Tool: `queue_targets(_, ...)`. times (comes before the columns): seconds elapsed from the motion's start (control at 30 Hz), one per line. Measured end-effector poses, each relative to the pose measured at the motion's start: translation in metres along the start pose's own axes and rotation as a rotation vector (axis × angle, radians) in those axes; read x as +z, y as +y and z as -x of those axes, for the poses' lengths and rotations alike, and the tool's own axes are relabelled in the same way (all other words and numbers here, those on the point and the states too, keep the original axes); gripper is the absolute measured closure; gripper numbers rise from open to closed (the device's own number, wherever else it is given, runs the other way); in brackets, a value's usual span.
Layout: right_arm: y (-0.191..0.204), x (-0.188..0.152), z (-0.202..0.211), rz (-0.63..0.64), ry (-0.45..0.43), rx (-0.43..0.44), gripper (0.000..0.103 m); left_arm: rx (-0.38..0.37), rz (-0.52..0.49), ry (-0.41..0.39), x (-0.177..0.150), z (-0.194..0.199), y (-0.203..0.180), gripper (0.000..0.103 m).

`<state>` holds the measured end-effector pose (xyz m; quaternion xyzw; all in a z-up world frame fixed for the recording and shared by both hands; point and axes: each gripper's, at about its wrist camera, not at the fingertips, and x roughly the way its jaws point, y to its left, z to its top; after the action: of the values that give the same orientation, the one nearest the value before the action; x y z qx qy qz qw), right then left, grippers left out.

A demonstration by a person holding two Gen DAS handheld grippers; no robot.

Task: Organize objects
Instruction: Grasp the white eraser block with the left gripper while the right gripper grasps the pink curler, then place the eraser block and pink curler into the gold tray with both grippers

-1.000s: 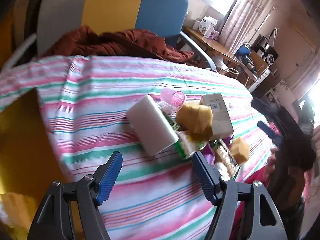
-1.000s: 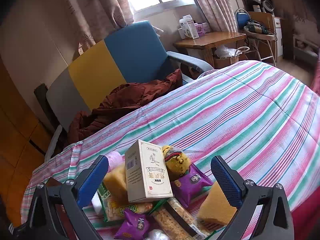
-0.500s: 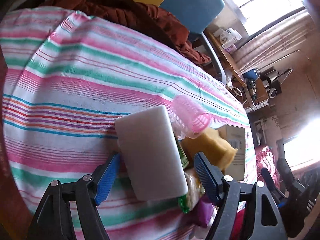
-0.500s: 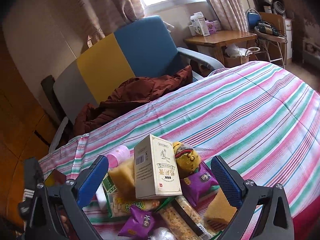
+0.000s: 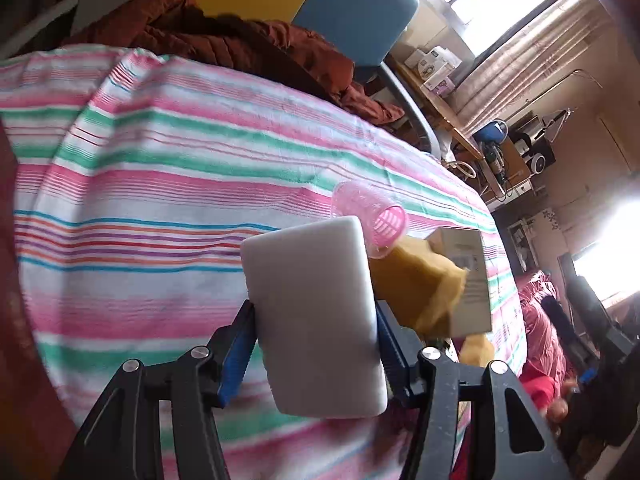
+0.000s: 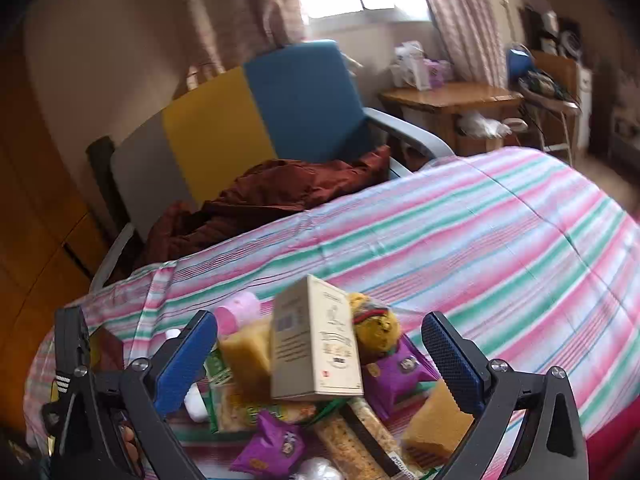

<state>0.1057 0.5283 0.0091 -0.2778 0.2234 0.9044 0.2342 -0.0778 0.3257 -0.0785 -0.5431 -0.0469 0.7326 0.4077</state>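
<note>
My left gripper (image 5: 316, 340) is shut on a white sponge block (image 5: 312, 312), its blue pads pressed on both sides. Behind the block lie a pink hair roller (image 5: 372, 216), a yellow sponge (image 5: 416, 284) and a beige box (image 5: 464, 276). In the right wrist view my right gripper (image 6: 324, 360) is open above the pile: the beige box (image 6: 316, 348), a yellow sponge (image 6: 248, 356), a yellow plush toy (image 6: 376, 328), purple snack packs (image 6: 396, 376), the pink roller (image 6: 240, 312) and another sponge wedge (image 6: 436, 424).
The pile sits on a pink, green and white striped cloth (image 6: 480, 240). A yellow and blue armchair (image 6: 264, 120) with a rust-brown jacket (image 6: 264, 200) stands behind it. A wooden side table (image 6: 452, 100) with boxes is at the back right.
My left gripper moved in and closed on the white sponge block, which now stands clear of the pile. The right gripper stayed open and shifted slightly over the pile.
</note>
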Motion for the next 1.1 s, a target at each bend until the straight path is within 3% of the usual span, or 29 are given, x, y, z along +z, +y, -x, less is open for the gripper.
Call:
queue_targets(0.17,0.042,0.017,-0.011,0.191,0.046,0.105,0.001,0.015,-0.047,-0.05,-0.01,0.041,0.003,0.045)
queue_targets(0.3,0.087,0.031,-0.04,0.381,0.142,0.148,0.004,0.015,-0.062,-0.078,-0.019,0.067,0.009,0.045)
queue_targets(0.4,0.115,0.027,-0.079,0.505,0.269,0.106,0.011,0.006,-0.055,-0.091,-0.025,0.081,0.016,0.045)
queue_targets(0.47,0.124,0.023,-0.1,0.535,0.334,0.086,0.021,-0.007,-0.033,-0.091,-0.028,0.088,0.023,0.045)
queue_targets(0.6,0.125,0.012,-0.144,0.548,0.476,0.003,0.029,-0.012,0.0,-0.098,-0.031,0.097,0.036,0.044)
queue_targets(0.63,0.124,0.01,-0.15,0.54,0.494,-0.008,0.034,-0.013,0.006,-0.102,-0.032,0.1,0.038,0.044)
queue_targets(0.67,0.123,0.009,-0.156,0.534,0.51,-0.018,0.047,-0.014,0.01,-0.105,-0.031,0.102,0.04,0.044)
queue_targets(0.73,0.12,0.008,-0.16,0.532,0.506,-0.033,0.066,-0.015,0.014,-0.115,-0.031,0.106,0.042,0.044)
queue_targets(0.83,0.124,0.013,-0.147,0.523,0.474,-0.002,0.068,-0.013,0.014,-0.139,-0.032,0.116,0.044,0.044)
queue_targets(1.1,0.162,0.041,-0.09,0.53,0.279,0.059,0.068,0.023,0.028,-0.222,-0.039,0.158,0.057,0.044)
